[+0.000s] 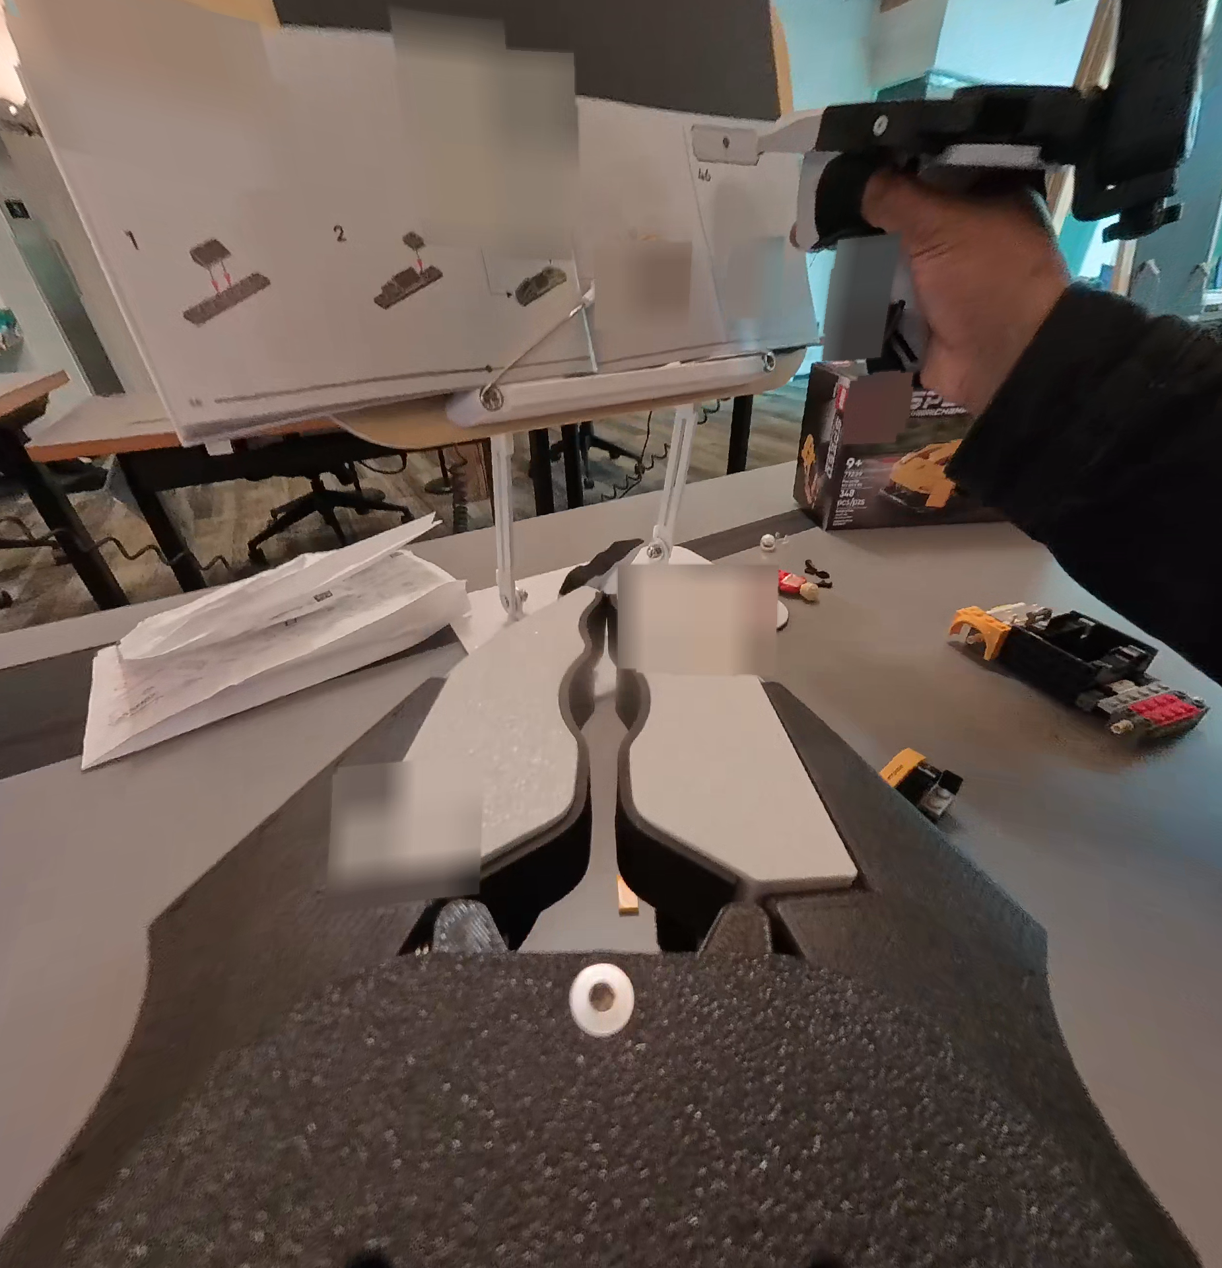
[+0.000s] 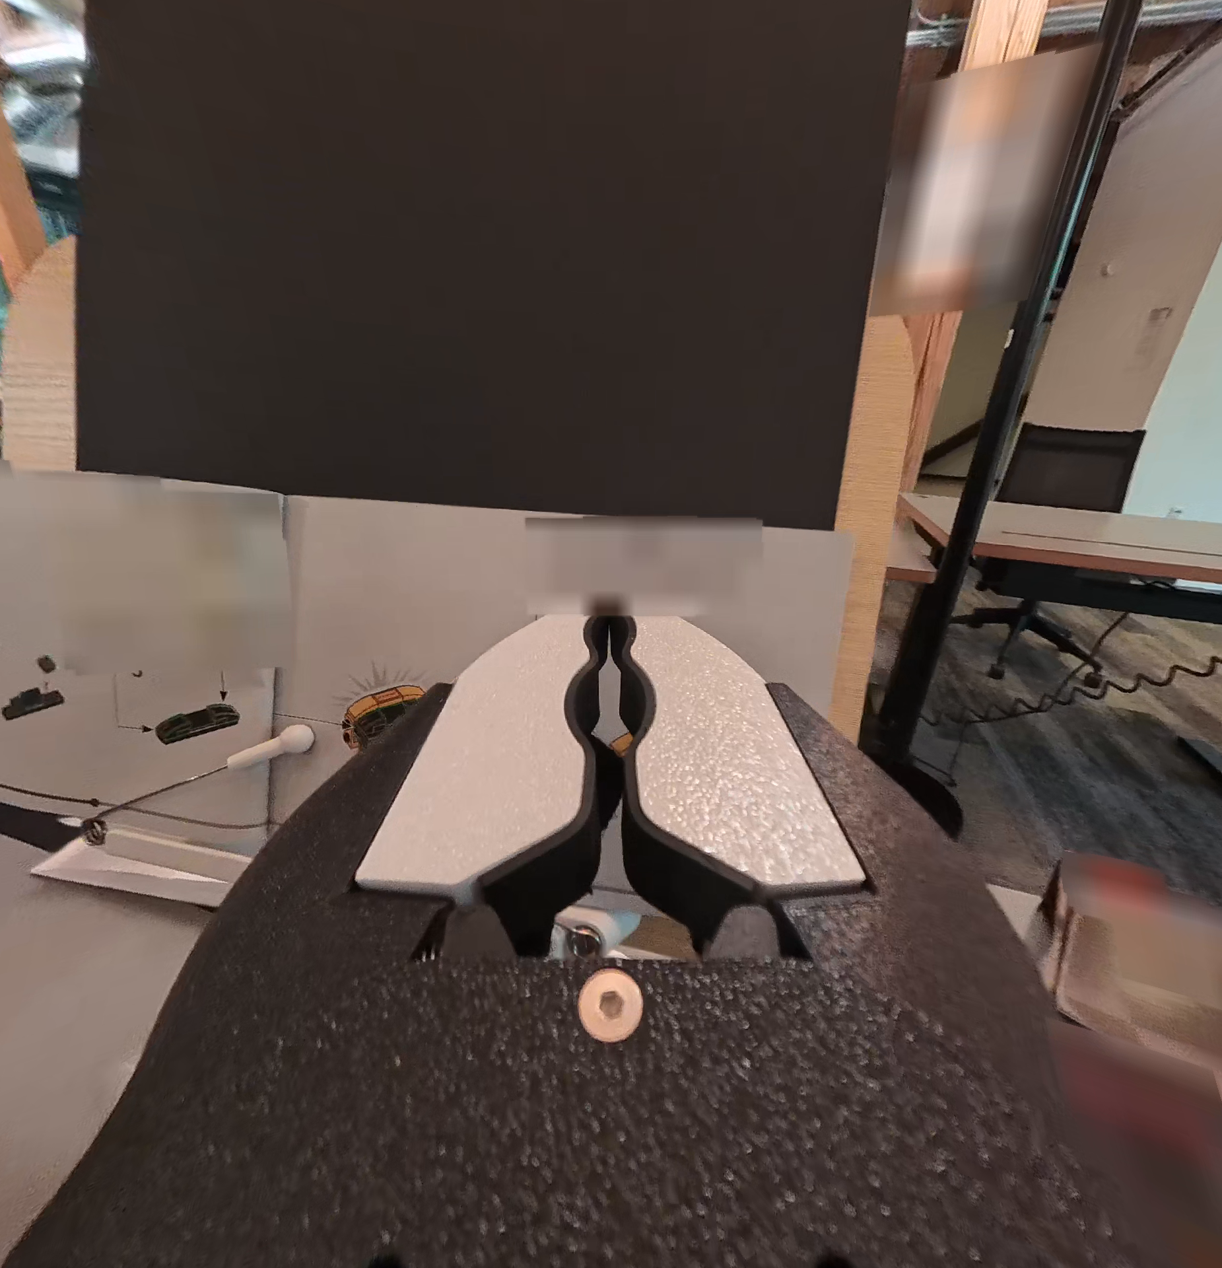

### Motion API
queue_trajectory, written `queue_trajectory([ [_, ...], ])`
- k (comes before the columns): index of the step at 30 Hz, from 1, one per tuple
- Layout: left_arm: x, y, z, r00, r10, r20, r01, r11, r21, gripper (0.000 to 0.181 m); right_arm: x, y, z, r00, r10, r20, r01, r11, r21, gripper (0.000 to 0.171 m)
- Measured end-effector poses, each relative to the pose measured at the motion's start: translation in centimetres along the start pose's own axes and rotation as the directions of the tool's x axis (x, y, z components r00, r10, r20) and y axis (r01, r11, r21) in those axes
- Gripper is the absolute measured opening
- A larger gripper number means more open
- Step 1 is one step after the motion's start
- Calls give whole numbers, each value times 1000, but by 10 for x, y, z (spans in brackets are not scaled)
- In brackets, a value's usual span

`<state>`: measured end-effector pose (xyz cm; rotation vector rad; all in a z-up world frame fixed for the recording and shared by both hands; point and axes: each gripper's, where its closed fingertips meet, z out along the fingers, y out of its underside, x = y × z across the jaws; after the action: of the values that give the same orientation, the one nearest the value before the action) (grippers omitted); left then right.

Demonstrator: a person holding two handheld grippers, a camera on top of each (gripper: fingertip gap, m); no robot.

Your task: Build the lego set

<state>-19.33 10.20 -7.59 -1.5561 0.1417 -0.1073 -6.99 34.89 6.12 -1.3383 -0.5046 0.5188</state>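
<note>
Right claw (image 2: 608, 621) raised to the white instruction booklet (image 1: 388, 274) on its stand, fingers closed with nothing visibly gripped, probably to turn a page, while left claw (image 1: 597, 604) hovers closed over the grey surface (image 1: 1006, 892), half-built black-and-yellow lego car (image 1: 1074, 665) lying aside.

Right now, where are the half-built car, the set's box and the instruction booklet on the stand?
Half-built car (image 1: 1081, 669): left wrist view, on its black middle section.
Box (image 1: 868, 473): left wrist view, on its front face.
Instruction booklet (image 1: 306, 226): left wrist view, on the open left page.
</note>
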Motion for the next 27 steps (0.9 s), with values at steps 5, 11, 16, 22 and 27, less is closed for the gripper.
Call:
queue_trajectory([
  [5,-4,6,2,1000,2,5,-2,1000,-21,0,2,3,-1,1000,-27,1,27,1000,13,0],
  [11,-1,7,3,999,53,3,-53,998,-17,0,6,-10,-1,1000,-16,8,16,999,47,0],
  [16,-1,10,4,999,39,-9,-39,999,-27,0,4,-10,4,1000,-17,24,16,999,39,0],
  [22,-1,14,5,999,37,-18,-38,998,-41,1,2,-6,13,999,-33,30,32,999,28,0],
  [27,-1,19,6,999,31,-28,-33,998,-56,1,3,0,17,998,-56,29,55,998,22,0],
])
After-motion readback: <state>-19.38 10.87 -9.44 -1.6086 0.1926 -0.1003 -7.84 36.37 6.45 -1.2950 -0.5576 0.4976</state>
